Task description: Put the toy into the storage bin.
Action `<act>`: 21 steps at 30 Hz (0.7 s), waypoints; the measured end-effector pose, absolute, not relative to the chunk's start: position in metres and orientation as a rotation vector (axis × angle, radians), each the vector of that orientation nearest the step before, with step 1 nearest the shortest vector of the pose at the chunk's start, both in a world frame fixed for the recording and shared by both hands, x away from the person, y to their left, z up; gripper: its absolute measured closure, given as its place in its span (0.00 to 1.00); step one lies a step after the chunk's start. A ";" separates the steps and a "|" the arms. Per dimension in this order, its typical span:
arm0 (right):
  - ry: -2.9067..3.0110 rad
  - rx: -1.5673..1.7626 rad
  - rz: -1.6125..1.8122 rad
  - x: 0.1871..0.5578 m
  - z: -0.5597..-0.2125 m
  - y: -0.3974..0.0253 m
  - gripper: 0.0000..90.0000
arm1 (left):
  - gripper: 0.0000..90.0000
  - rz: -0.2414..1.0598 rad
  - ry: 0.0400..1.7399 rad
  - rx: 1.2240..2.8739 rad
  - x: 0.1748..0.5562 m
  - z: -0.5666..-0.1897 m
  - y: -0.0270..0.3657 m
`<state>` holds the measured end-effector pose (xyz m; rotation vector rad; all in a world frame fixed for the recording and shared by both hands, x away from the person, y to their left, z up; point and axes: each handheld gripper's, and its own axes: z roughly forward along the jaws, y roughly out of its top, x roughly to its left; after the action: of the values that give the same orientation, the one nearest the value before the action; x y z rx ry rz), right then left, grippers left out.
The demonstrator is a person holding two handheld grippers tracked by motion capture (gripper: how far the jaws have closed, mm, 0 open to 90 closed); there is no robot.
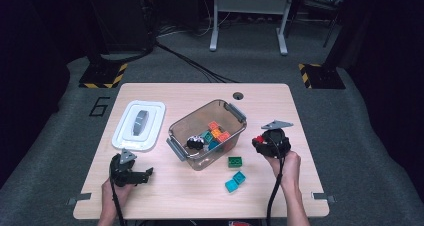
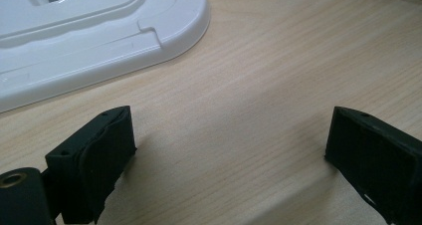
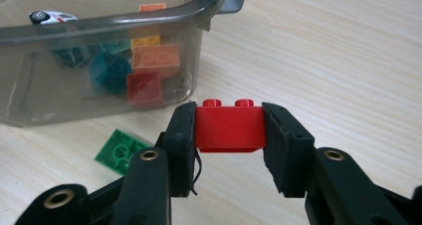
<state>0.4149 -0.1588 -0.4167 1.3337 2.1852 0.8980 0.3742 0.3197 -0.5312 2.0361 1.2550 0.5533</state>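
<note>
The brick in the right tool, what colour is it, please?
Red brick, clearest in the right gripper view.

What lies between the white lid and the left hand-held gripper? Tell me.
Bare wood: in the left gripper view, nothing lies between the lid and the open left hand-held gripper.

A red two-stud brick (image 3: 229, 129) sits level, studs up, clamped end to end between the right tongs (image 3: 229, 130) and lifted off the table. Ahead and to their left stands a clear bin (image 3: 99, 93), apparently holding orange, red, yellow and teal bricks.
</note>
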 end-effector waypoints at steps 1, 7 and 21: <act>2.178 1.346 0.895 0.416 -0.415 -0.159 0.65 | 0.06 0.552 1.253 2.038 0.374 -0.531 0.320; 2.157 1.337 0.894 0.424 -0.407 -0.162 0.65 | 0.06 0.552 1.253 2.038 0.374 -0.531 0.320; 2.108 1.312 0.904 0.438 -0.384 -0.160 0.65 | 0.06 0.554 1.255 2.036 0.374 -0.531 0.320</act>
<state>0.4381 -0.1597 -0.3839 1.3121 2.1079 0.9044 0.3741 0.3196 -0.5313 2.0357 1.2550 0.5540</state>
